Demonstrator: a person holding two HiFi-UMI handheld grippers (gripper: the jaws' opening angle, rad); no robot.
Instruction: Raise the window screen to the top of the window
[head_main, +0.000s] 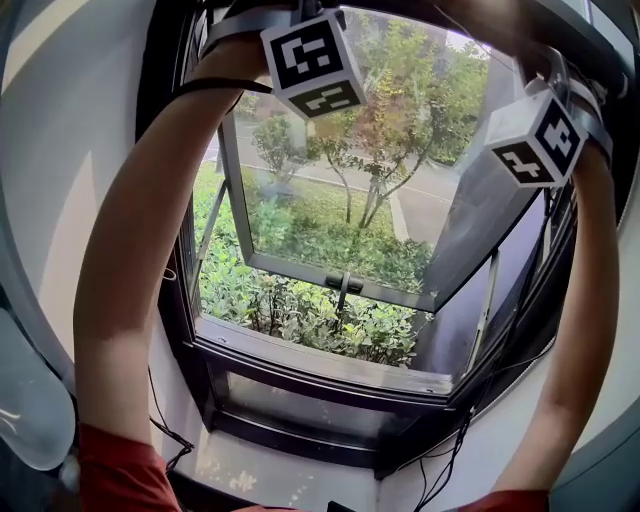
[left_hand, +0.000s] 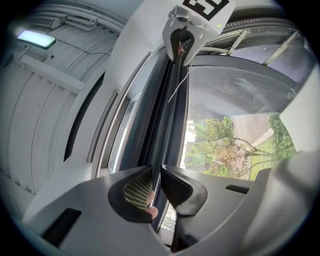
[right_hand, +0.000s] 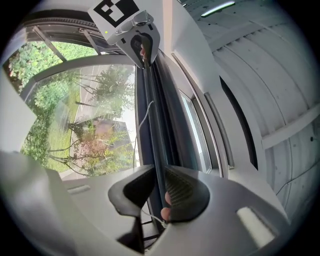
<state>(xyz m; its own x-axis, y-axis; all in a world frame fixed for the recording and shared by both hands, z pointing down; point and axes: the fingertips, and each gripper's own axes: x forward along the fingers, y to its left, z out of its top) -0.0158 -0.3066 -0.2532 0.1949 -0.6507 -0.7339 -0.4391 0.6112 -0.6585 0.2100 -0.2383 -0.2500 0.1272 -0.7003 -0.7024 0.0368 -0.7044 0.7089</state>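
Note:
The window screen's dark bar (left_hand: 167, 110) runs along the top of the window frame, and the same bar (right_hand: 152, 125) shows in the right gripper view. My left gripper (left_hand: 156, 172) is shut on it, pads pinching its edge. The bar also passes between the jaws of my right gripper (right_hand: 159, 175); it lies against the right pad with a slim gap at the left one. Each gripper sees the other farther along the bar: the right gripper (left_hand: 182, 42), the left gripper (right_hand: 142, 47). In the head view both arms reach up, with only the marker cubes (head_main: 312, 62) showing.
An outward-tilted glass sash (head_main: 340, 270) hangs in the opening above the dark sill (head_main: 320, 362). Black cables (head_main: 452, 440) trail down at the lower right. Shrubs and trees (head_main: 300, 310) fill the outside. A ceiling light (left_hand: 36, 38) glows overhead.

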